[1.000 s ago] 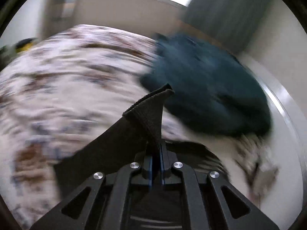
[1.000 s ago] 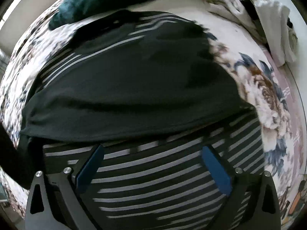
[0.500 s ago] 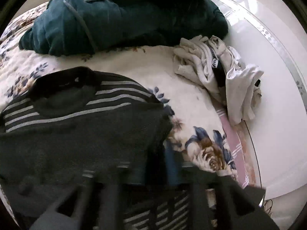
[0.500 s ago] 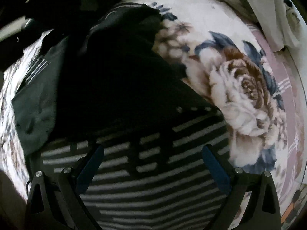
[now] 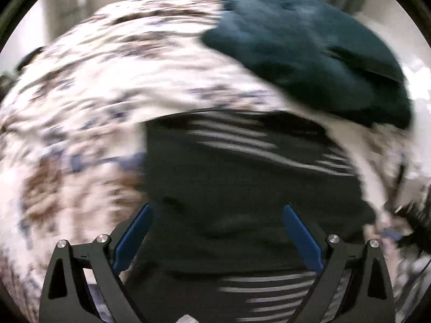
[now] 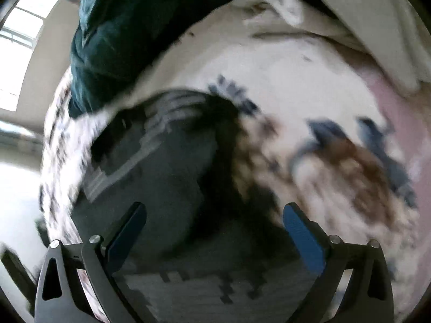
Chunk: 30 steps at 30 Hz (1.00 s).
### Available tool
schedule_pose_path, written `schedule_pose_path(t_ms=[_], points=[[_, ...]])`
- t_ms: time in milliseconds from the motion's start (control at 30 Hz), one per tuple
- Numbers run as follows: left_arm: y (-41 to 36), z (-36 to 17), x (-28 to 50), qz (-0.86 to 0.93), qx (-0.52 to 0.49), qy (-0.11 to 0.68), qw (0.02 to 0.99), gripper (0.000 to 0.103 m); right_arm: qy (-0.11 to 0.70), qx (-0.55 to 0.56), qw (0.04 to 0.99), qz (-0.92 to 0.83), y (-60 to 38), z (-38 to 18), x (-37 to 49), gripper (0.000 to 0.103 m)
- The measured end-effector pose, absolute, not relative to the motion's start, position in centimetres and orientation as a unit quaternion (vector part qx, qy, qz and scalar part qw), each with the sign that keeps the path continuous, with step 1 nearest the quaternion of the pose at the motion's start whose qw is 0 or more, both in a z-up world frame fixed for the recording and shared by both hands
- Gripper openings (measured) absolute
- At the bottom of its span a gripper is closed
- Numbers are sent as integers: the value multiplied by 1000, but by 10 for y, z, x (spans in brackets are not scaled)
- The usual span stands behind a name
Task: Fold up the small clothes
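A black sweater with white stripes (image 5: pixel 242 188) lies folded on the floral bedspread (image 5: pixel 80 94). It also shows in the right wrist view (image 6: pixel 167 183). My left gripper (image 5: pixel 215 234) is open and empty above the sweater's near part. My right gripper (image 6: pixel 215 231) is open and empty above the sweater's right edge. Both views are blurred by motion.
A dark teal garment (image 5: pixel 309 53) lies bunched beyond the sweater, also in the right wrist view (image 6: pixel 129 27). A pale crumpled garment (image 6: pixel 350 8) lies at the bed's far right. The bedspread (image 6: pixel 323 80) reaches a pink border on the right.
My left gripper has let go of the black sweater's cuff and now stands open over the folded sweater. Both grippers have swung; the right one stays open.
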<state>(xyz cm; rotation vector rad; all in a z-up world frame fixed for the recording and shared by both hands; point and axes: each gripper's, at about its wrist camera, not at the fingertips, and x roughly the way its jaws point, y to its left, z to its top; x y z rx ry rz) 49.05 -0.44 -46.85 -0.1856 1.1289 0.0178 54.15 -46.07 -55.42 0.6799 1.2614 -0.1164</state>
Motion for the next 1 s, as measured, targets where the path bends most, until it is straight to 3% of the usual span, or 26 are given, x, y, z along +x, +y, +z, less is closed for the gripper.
schedule_pose_path(t_ms=[33,67,100,333,467,500,567,633,667,700,800,1000], points=[[9,-476,488,29,-86,541,836,99,579,314,750,-51,-453,-560,553,90],[20,-483,486,46,-88,549,830,99,583,321,745,-39,-447,-570,568,55],[28,-489,484,57,-92,554,825,99,593,319,738,-37,-438,-575,576,6],[75,-517,480,115,-140,566,805,99,558,257,781,-109,-423,-524,553,7],[78,-528,493,115,-158,567,800,99,618,221,742,-139,-438,-546,542,8],[78,-531,498,116,-160,569,798,99,643,226,719,-137,-442,-557,543,15],[81,-535,509,115,-165,569,798,99,665,210,698,-163,-446,-559,547,17],[84,-537,520,115,-161,568,799,99,648,189,718,-170,-438,-541,556,34],[85,-537,525,114,-158,565,802,99,632,185,735,-159,-429,-529,562,53],[86,-537,531,113,-153,564,804,99,619,185,751,-137,-415,-520,571,64],[87,-539,553,109,-127,567,807,99,620,180,764,-8,-345,-517,614,65],[100,-536,557,121,-109,560,813,99,651,81,713,246,-147,-561,705,65]])
